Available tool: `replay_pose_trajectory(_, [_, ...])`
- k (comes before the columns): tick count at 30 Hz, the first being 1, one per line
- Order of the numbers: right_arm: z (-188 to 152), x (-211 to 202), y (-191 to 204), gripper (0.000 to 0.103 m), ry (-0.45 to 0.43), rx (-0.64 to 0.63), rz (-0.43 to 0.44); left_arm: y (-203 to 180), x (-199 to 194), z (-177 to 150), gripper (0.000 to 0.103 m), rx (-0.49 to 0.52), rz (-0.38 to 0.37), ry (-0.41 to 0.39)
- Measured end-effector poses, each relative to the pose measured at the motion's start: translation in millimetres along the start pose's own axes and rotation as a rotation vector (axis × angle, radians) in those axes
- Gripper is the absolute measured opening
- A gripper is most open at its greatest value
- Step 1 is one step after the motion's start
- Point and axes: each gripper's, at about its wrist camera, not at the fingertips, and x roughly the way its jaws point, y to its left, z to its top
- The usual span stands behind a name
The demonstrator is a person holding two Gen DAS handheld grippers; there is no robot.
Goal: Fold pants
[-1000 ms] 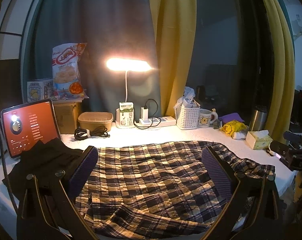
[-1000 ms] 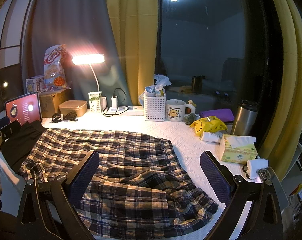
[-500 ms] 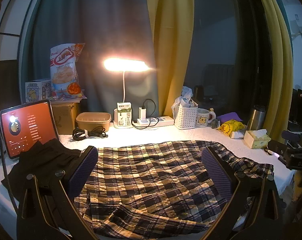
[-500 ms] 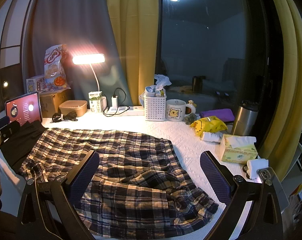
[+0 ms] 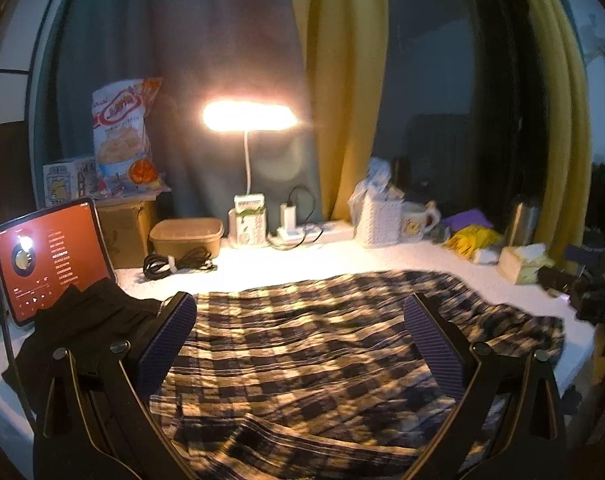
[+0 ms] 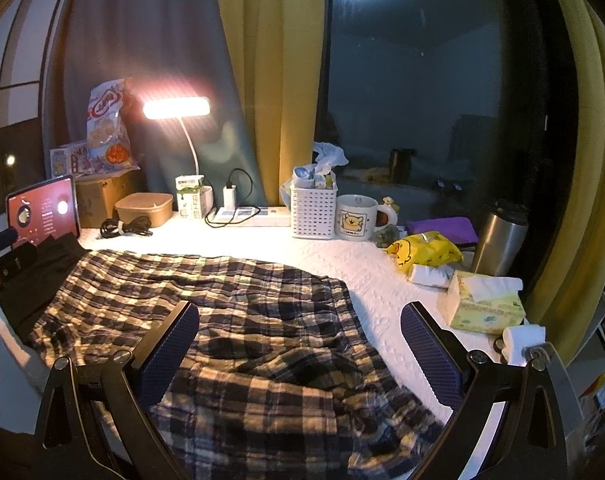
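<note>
Dark-and-cream plaid pants (image 5: 302, 340) lie spread across the white table (image 5: 262, 264), rumpled at the near edge. My left gripper (image 5: 300, 322) hovers above their left half, jaws wide apart and empty. In the right wrist view the same plaid pants (image 6: 238, 320) stretch from the left edge to a bunched end at the lower right. My right gripper (image 6: 300, 330) hangs open over that bunched end, holding nothing. The other gripper (image 5: 582, 292) shows dark at the right edge of the left wrist view.
A black garment (image 5: 78, 320) lies at the left by a lit tablet (image 5: 46, 256). Along the back stand a lamp (image 5: 248, 116), brown container (image 5: 186, 234), power strip (image 6: 250, 214), white basket (image 6: 313, 212), mug (image 6: 358, 216), steel flask (image 6: 502, 236) and tissue box (image 6: 486, 300).
The left wrist view has shifted slightly and is blurred, so the left gripper is moving a little. The right gripper and the pants stay as they were.
</note>
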Motion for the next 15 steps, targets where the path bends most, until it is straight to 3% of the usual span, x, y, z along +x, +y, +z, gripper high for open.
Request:
replay_pose_trajectory(4, [8.1,27.6,-9.9,0.101,0.026,0.01,0.014,22.4,36.1,3.2,0.102,-0.007,-0.006,0.089])
replay_pose_trajectory(7, [14.8,52.0,-18.5,0.101,0.055,0.039,0.022,41.6,66.7,2.2,0.102,0.001,0.033,0.153])
replay_pose_trajectory(12, [26.7,90.1,-28.3,0.101,0.094,0.056,0.026,88.0,122.2,-5.0,0.102,-0.088,0.025,0.289])
replay_pose_trajectory(15, [30.9,111.1,-34.3,0.101,0.115,0.076,0.035,104.1,152.2,-9.8,0.102,-0.085,0.055,0.348])
